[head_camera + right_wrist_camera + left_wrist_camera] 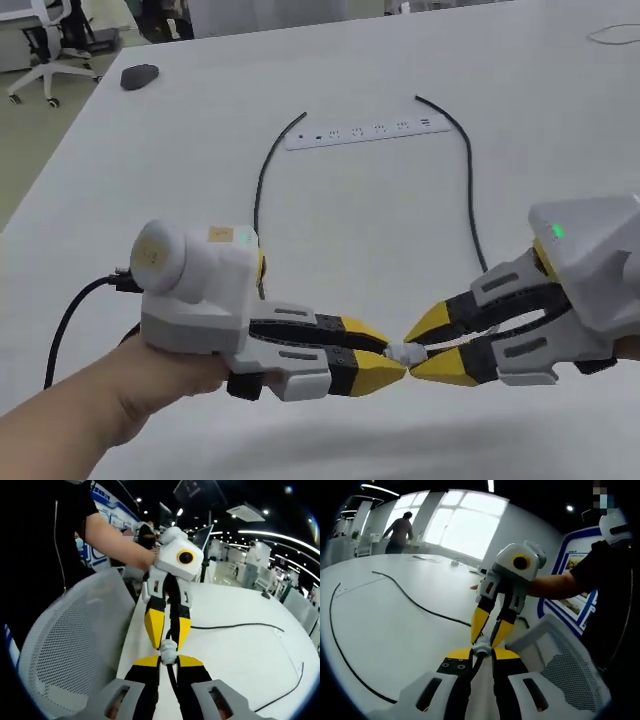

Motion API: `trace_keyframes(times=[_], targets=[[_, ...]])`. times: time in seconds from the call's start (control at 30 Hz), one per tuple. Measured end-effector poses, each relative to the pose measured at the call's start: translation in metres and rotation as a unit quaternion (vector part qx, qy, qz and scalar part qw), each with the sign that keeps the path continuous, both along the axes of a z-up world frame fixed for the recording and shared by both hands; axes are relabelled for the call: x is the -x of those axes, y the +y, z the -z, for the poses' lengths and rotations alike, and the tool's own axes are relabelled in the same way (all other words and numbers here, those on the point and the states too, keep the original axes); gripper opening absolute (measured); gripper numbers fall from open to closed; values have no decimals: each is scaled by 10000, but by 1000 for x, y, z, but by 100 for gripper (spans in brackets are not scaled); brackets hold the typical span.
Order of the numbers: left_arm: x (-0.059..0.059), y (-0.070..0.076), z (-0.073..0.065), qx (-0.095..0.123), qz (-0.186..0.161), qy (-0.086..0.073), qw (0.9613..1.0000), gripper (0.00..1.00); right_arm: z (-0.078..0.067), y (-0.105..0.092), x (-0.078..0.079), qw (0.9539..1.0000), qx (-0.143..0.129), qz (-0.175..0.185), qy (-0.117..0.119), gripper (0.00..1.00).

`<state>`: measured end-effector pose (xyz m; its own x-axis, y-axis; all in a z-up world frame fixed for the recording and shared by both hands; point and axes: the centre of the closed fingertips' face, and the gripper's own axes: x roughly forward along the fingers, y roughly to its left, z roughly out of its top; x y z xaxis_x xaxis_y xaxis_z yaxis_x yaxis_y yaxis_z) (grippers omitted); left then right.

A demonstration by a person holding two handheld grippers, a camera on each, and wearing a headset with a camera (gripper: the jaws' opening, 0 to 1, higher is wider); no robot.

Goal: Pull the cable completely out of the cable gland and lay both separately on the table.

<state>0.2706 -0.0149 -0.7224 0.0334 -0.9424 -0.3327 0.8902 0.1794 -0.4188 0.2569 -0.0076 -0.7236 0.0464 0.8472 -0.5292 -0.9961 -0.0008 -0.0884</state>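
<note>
A small white cable gland [403, 352] hangs above the white table [330, 240], threaded on a long black cable [470, 190]. My left gripper [395, 357] comes in from the left, my right gripper [412, 353] from the right, yellow tips meeting nose to nose on the gland. In the left gripper view the gland [481, 650] sits between my left gripper's [482, 654] tips, the right gripper [486, 637] pinching it from above, cable [420, 605] trailing over the table. The right gripper view shows the gland [168, 650] at my right gripper [169, 661], the left gripper [168, 640] opposite. Cable runs back between both pairs of jaws.
A white power strip [365, 131] lies at the far middle of the table, a dark mouse [139, 76] at the far left. A grey mesh chair [65, 640] stands at the table's near edge. Another person [400, 530] stands far off.
</note>
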Motion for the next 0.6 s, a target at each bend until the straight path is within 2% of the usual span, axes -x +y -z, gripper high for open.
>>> trace_keyframes(times=[0.03,0.07,0.1,0.13,0.2,0.23,0.3,0.37,0.4,0.43,0.47,0.5,0.53,0.57,0.6], targets=[[0,0,-1,28,-41,144,9999,15,-1,0,0,10000,-5,18,-58,6],[0,0,-2,71,-100,366,9993,15,-1,0,0,10000,-14,40,-75,6],[1,0,-3,136,-188,790,9966,15,-2,0,0,9998,-30,11,-207,6],[1,1,-3,162,-226,1025,9943,15,-4,1,-1,9994,-18,14,-335,6],[-1,2,-2,184,-212,866,9958,15,-4,1,-3,9987,44,-31,-513,6],[1,1,-2,193,-206,851,9960,15,-3,1,-2,9983,78,-66,-582,6],[1,1,-2,184,-227,950,9950,15,-2,1,-3,9969,111,-138,-760,7],[1,1,-1,156,-210,938,9952,15,-1,1,-3,9968,129,-160,-770,7],[1,1,-1,155,-210,886,9957,15,-1,1,-4,9966,146,-149,-793,7],[-1,2,-3,192,-232,731,9969,15,-2,1,-6,9964,139,-72,-832,7],[-2,2,-5,198,-149,469,9986,15,-3,0,-7,9967,152,-54,-797,8],[-1,1,-6,204,-117,385,9990,15,-6,0,-8,9973,143,-48,-724,8],[-1,1,-8,184,-58,52,9998,15,-7,-1,-7,9988,85,61,-483,8],[-2,1,-10,158,-1,-230,9996,15,-10,-1,-8,9998,-51,190,-51,9],[-1,2,-11,114,52,-406,9991,15,-13,-1,-6,9991,-142,241,307,12]])
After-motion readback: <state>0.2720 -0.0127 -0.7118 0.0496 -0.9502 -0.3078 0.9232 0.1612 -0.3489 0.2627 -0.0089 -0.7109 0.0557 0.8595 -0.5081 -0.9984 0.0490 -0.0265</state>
